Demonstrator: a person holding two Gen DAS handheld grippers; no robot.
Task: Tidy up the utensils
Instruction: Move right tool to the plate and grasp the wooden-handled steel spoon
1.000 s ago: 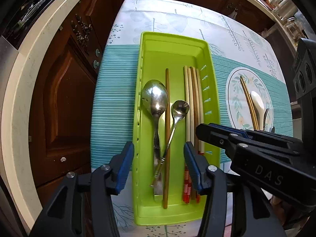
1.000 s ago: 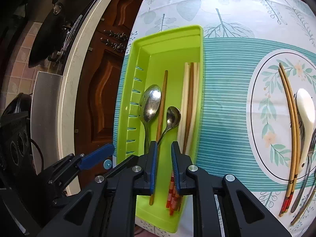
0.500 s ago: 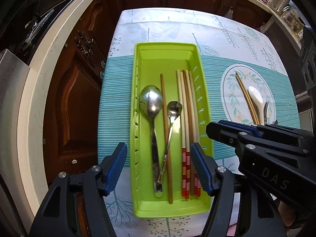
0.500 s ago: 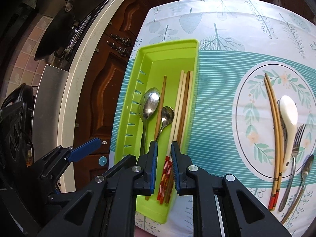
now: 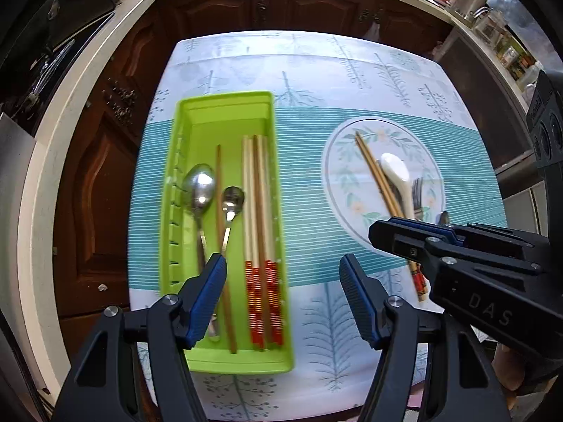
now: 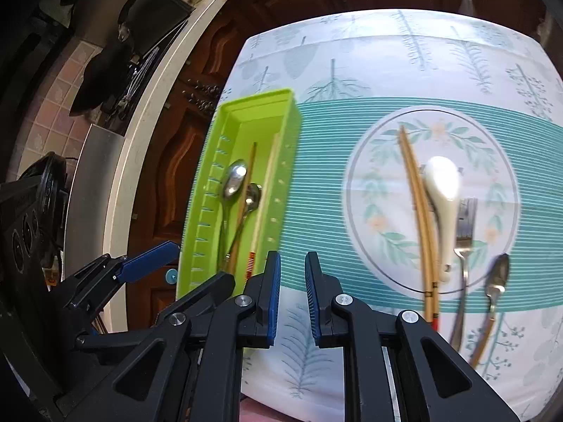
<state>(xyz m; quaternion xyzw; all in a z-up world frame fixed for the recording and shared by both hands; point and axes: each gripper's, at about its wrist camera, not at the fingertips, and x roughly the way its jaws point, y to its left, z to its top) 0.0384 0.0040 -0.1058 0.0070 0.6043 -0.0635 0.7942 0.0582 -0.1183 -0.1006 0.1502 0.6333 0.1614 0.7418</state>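
Lime-green plastic forms the long rectangular utensil tray [image 5: 225, 112], which lies on the left part of a desk covered by a white and teal leaf-printed cloth [image 5: 316, 70]. Inside the tray a large steel spoon [image 5: 200, 190] and a smaller steel spoon [image 5: 232, 198] are laid near the slotted left wall, with a single thin brown chopstick [image 5: 219, 183] between them. Against the right wall of the tray a bundle of cream and brown chopsticks with red-banded ends [image 5: 258, 211] is laid lengthwise. To the right of the tray, apart from it, a printed round floral panel on the cloth [image 6: 499, 161] carries a pair of yellow-brown chopsticks [image 6: 417, 204], a white ceramic soup spoon [image 6: 441, 183], a steel fork [image 6: 464, 225] and a small dark-bowled spoon [image 6: 498, 274], all lying side by side. The left gripper [image 5: 283, 299] is held above the near end of the tray and the cloth beside it; its blue-padded jaws have just been opening and stand wide apart with nothing gripped between them. The right gripper [image 6: 292, 299] is held over the cloth between the tray and the round panel, its jaws drawn close together with a narrow gap, and nothing is seen between them. Dark wooden cabinet doors [image 5: 218, 3] are seen beyond the desk.
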